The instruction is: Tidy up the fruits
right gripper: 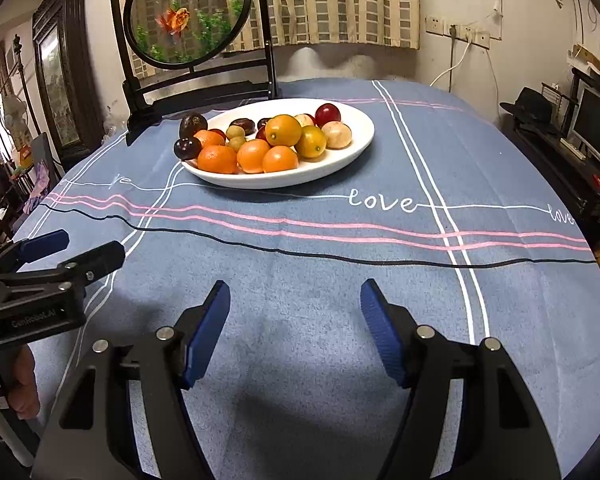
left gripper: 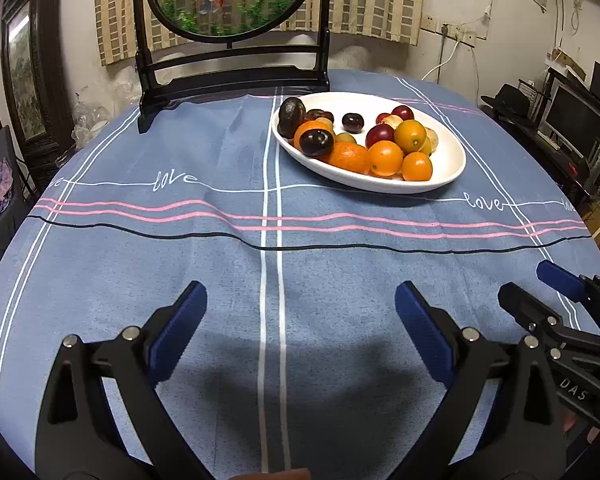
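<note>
White oval plate (left gripper: 448, 168) of mixed fruits (left gripper: 385, 158) lay ahead on the tablecloth (left gripper: 220, 264), long axis slanting; left gripper (left gripper: 300, 320) and right gripper (right gripper: 296, 320) both spread, empty, well short, neither clearly nearer.

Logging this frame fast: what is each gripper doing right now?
Left gripper: open, holding nothing, above the tablecloth.
Right gripper: open, holding nothing, short of the fruit plate.

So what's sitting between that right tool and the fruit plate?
Nothing but tablecloth between the right tool and the plate, per the right wrist view.
</note>
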